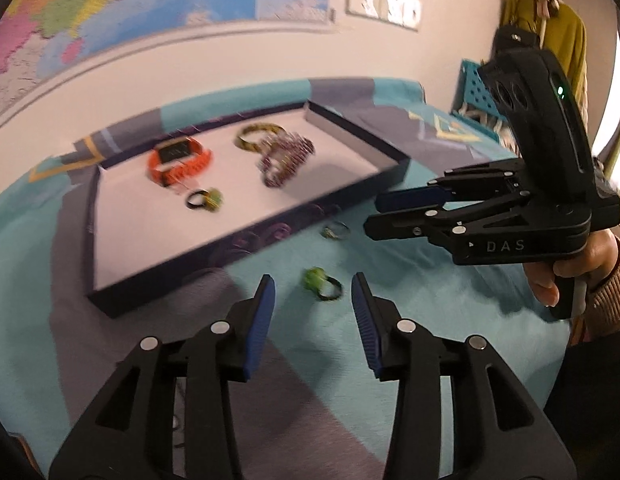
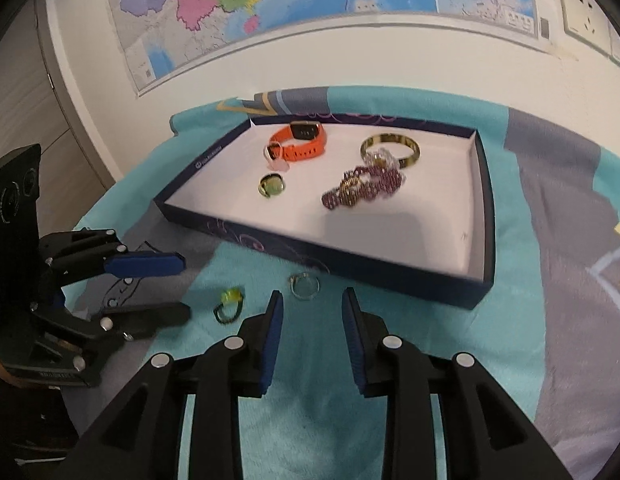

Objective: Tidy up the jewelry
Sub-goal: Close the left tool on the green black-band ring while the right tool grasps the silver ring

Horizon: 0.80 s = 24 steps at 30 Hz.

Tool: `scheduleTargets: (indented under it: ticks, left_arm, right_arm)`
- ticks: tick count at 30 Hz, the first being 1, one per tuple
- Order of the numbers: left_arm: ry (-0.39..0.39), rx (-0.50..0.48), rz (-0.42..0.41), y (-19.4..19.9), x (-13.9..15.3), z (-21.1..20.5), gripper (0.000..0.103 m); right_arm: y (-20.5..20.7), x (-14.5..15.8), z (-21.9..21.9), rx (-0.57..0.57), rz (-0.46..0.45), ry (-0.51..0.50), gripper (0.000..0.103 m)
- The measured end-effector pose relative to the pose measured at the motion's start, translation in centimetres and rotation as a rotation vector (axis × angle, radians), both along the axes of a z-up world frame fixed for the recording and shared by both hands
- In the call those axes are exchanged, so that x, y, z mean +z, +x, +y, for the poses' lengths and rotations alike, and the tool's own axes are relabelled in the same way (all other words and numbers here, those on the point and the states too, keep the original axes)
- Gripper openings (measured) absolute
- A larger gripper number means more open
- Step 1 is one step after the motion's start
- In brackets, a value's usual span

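Teal cloth (image 2: 390, 380), one tray (image 2: 484, 216), two loose rings (image 2: 305, 286)

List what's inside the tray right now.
Inside the tray: an orange watch, a gold bangle, a purple bead tangle, a green ring and a small pinkish piece. Anything under the tangle is hidden.

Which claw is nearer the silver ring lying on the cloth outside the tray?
Right. The right claw points straight at the silver ring, just short of it. The left claw is lined up on the green ring beside it.
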<state>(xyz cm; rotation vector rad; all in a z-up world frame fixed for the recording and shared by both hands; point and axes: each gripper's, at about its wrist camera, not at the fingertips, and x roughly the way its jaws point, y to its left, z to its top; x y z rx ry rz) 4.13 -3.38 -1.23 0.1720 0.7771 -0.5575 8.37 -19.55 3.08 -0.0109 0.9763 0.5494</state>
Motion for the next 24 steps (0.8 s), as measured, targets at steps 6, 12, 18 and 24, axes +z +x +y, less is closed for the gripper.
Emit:
scheduleTargets:
  ticks: [6, 12, 18, 24]
  left_arm:
    - [0.014, -0.005, 0.051, 1.2, -1.1, -1.6, 0.038]
    - [0.006, 0.019, 0.104, 2.1, -1.9, -1.6, 0.023]
    - [-0.001, 0.031, 0.101, 2.0, -1.8, -1.3, 0.018]
    - [-0.022, 0.042, 0.098, 1.6, -1.5, -0.6, 0.016]
  right_arm:
    - [-0.1, -0.6, 0.0, -0.007, 0.011, -0.005, 0.028]
    - [0.4, -0.8, 0.5, 0.0, 0.017, -0.009, 0.028]
    - [1.0, -1.1, 2.1, 0.031, 0.019, -0.031, 0.028]
    - [1.3, -1.2, 3.2, 0.029, 0.005, -0.08, 0.028]
